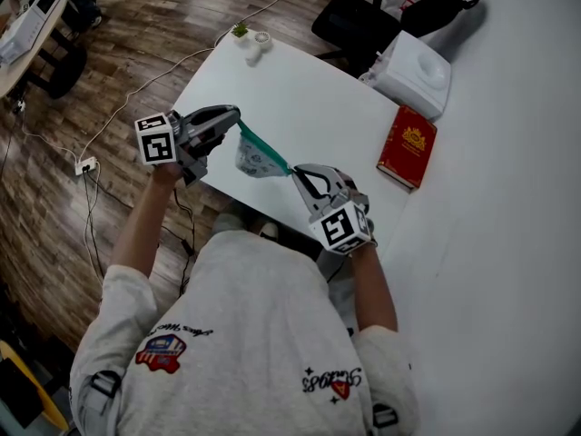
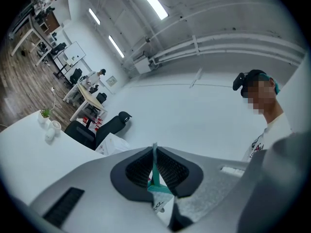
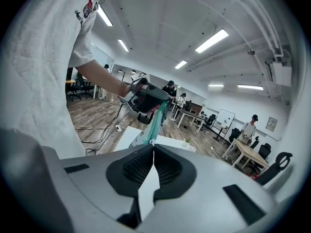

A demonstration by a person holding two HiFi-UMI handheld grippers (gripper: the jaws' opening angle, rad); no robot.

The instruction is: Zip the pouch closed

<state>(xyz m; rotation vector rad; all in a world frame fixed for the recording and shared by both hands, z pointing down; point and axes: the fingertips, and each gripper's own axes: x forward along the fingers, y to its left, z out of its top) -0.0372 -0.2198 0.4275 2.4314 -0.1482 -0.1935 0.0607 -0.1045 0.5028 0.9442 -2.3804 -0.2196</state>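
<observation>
teal-edged pouch [image 1: 257, 158] (whether zipped, unclear)

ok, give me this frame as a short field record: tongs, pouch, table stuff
left tongs: shut on the pouch, at one end of its teal zip edge
right tongs: shut on the other end of that edge
pouch position: in the air, stretched between both tongs, above the near edge of the table
zip state: cannot tell
on table: red book, white box, small plant
</observation>
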